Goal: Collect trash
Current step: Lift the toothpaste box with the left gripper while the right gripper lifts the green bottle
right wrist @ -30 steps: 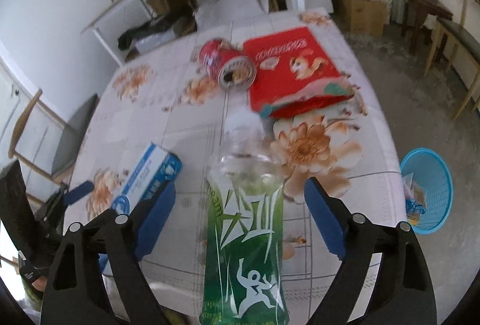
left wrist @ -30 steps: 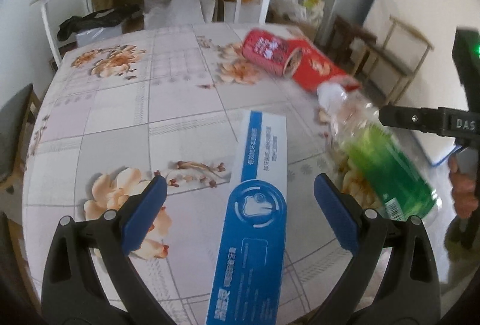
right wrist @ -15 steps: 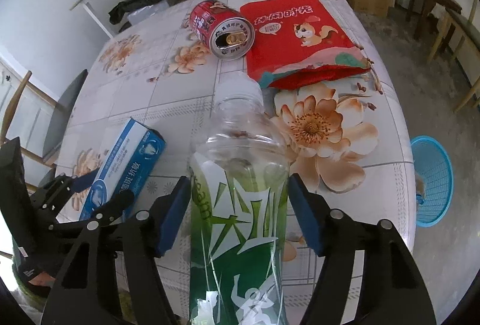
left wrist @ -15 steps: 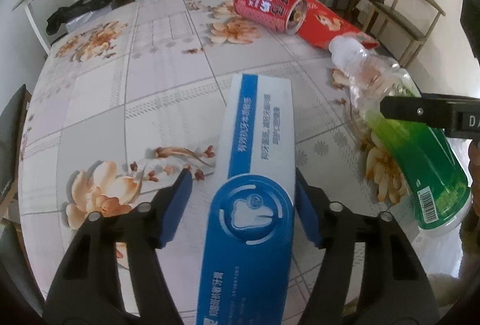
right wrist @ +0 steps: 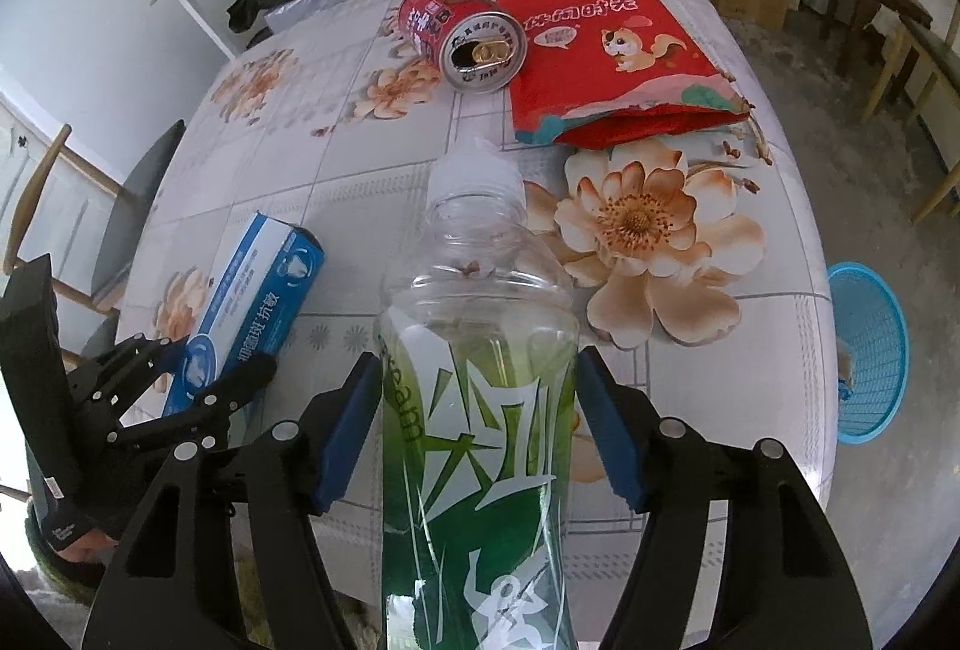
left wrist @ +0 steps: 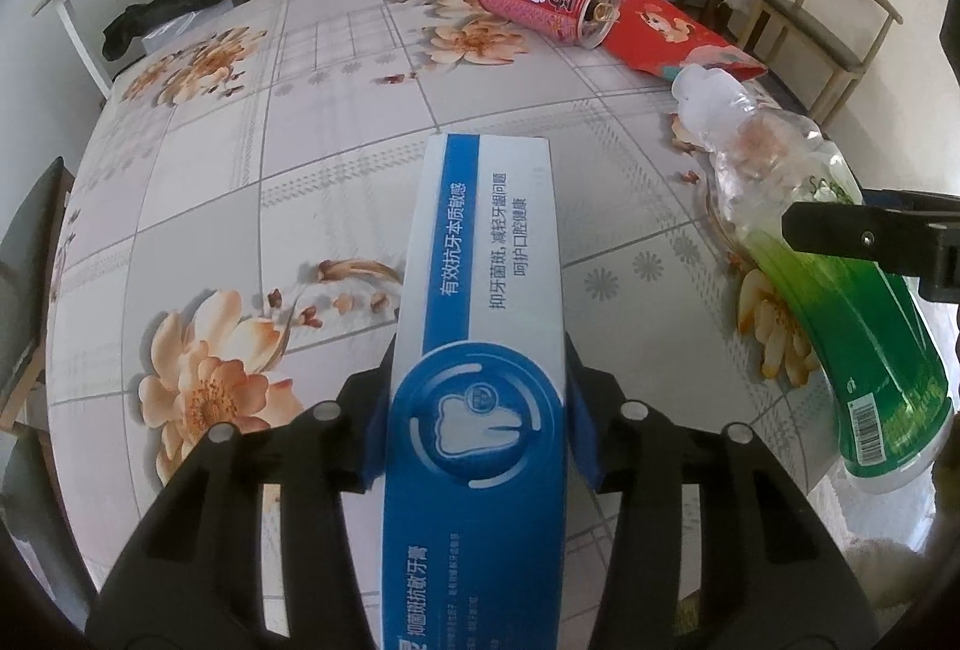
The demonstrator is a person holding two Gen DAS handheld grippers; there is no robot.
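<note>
Left: the left tongs (left wrist: 477, 428) have just been closing, and their blue pads now pinch the sides of the toothpaste box (left wrist: 480, 326), which lies lengthwise on the floral counter (left wrist: 198, 206) between them; a second ago they stood spread wide of it. Centre: the right tongs (right wrist: 480, 422) have likewise narrowed from a wide stance and now press both sides of the empty green-labelled bottle (right wrist: 480, 380) lying near the counter's front edge. Beyond lie a tipped red can (right wrist: 465, 35) and a red snack bag (right wrist: 606, 56), untouched. Right: a blue basket (right wrist: 870, 350) stands on the floor beside the counter. Both items appear secured; lifting them toward the basket is the likely next step.
</note>
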